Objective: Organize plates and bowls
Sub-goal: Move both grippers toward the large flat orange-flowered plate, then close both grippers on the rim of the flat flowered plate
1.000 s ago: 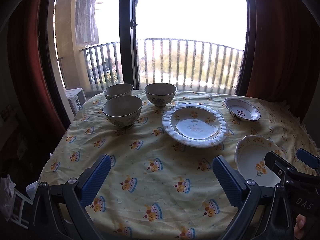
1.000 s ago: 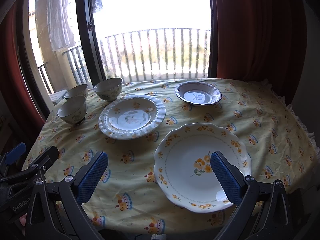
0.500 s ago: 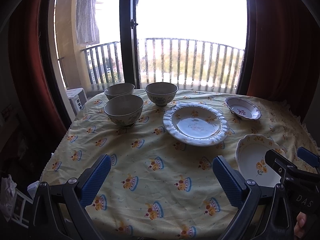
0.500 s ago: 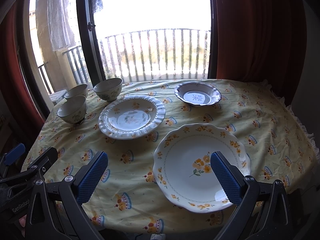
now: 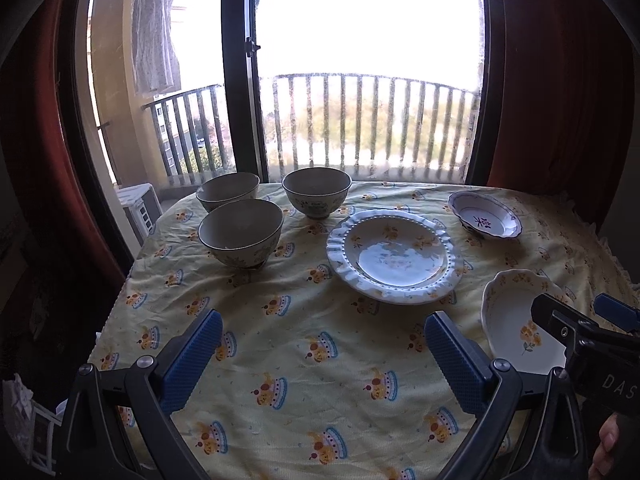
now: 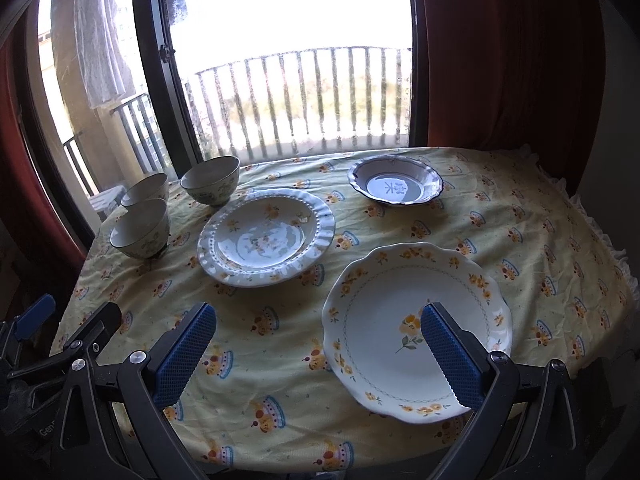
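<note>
Sorting not begun; left gripper (image 5: 322, 354) and right gripper (image 6: 318, 350) both wide open, empty. White yellow-flowered scalloped ceramic plate (image 6: 416, 326) lies beneath right gripper; next: lower, pinch rim

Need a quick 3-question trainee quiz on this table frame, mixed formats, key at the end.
1. How many bowls stand at the far left of the tablecloth?
2. True or false: the left gripper is shut on a bowl.
3. Which dish lies nearest the right gripper? A) the ruffled-rim plate B) the yellow-flower plate C) the blue-rimmed dish

Key
1. Three: the near bowl, the back-left bowl and the back-right bowl.
2. False: it is open and holds nothing.
3. B: that plate lies just ahead of the open right gripper.
</note>
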Demonstrator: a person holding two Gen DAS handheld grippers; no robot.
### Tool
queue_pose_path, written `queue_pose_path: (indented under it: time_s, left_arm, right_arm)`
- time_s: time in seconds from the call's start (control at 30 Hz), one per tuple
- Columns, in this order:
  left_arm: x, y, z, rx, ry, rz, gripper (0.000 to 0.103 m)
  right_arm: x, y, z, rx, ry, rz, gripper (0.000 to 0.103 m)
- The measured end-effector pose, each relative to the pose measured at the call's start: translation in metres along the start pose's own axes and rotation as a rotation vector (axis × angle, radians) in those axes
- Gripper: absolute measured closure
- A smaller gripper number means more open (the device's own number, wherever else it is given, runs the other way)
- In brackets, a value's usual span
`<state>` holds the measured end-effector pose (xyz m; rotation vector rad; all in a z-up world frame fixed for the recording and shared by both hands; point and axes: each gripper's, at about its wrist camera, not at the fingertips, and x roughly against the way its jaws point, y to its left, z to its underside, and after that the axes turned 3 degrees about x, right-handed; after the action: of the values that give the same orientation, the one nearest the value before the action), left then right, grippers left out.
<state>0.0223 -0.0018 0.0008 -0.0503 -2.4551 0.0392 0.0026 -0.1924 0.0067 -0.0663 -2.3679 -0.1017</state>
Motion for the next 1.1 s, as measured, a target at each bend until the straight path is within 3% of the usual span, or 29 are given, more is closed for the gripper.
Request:
queue_pose_path:
  time_s: [0.23,0.33,0.43,0.7,1.1]
  left_arm:
    - [-0.023,0.009,-0.017,0.006,0.038,0.064,0.002]
    - [-0.038,0.005,-0.017,0.016,0.093,0.113,0.01]
    - [-0.049,-0.005,-0.017,0.018,0.125,0.126,0.01]
    - [-0.078,-0.062,-0.015,0.011,0.17,0.116,0.012]
    - [-0.111,-0.159,0.001,0.027,0.282,0.024,0.018]
  right_arm:
    - [-0.011,0.013,-0.01,-0.045,0.025,0.058,0.0]
    - [-0.019,0.012,-0.014,-0.061,0.051,0.083,0.001]
    - [-0.029,0.006,-0.015,-0.071,0.086,0.088,0.002]
    - [-0.054,-0.038,-0.017,-0.059,0.109,0.099,0.003]
    - [-0.094,-0.134,-0.029,0.02,0.189,0.047,0.007]
